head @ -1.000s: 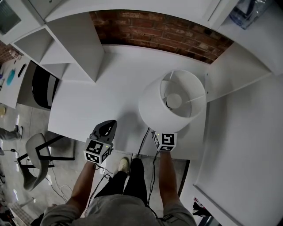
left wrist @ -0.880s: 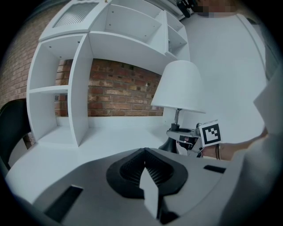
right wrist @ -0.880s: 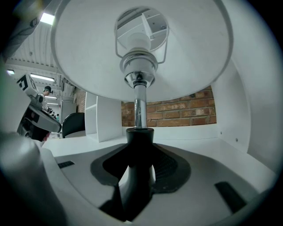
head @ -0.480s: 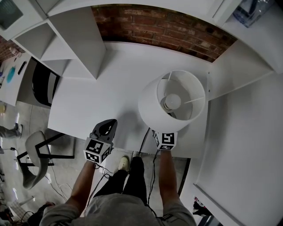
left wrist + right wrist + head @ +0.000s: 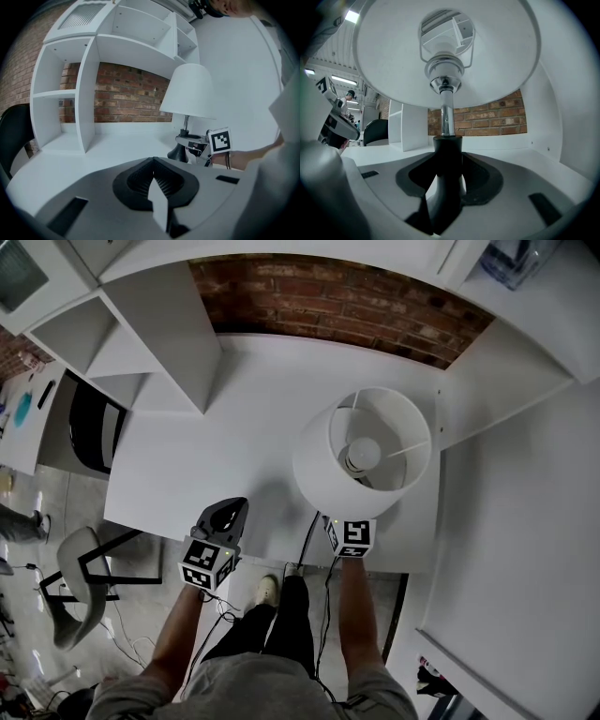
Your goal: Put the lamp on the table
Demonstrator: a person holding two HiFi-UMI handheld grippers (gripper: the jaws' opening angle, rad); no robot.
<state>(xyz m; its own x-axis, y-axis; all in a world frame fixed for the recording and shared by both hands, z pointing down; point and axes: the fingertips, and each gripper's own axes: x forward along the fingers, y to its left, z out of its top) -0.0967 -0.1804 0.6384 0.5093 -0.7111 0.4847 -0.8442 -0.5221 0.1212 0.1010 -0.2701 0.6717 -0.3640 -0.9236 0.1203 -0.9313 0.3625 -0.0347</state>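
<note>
White surface [image 5: 244,427] ran in front of you, backed by a red brick wall [image 5: 347,306], with a white shelf unit [image 5: 141,343] standing on its far left part. The lamp [image 5: 366,454] stood upright over the right part of that surface, near the front edge. From your head view you looked straight down into its white shade [image 5: 187,91] at the bulb [image 5: 364,454]. Your right gripper [image 5: 448,183] was clamped on the lamp's black neck [image 5: 448,150], just below the chrome stem [image 5: 446,115], with one pad pressed on each side. The flared black base [image 5: 179,152] sat low at the surface; whether it touched, you could not tell from any view. A dark cable [image 5: 307,532] ran from under the shade and dropped over the front edge beside your right wrist.

Your left gripper [image 5: 225,514] hovered over the front edge, well to the left of the lamp. Its jaws were closed together and held nothing. A black chair [image 5: 11,140] stood off the left end of the surface.
</note>
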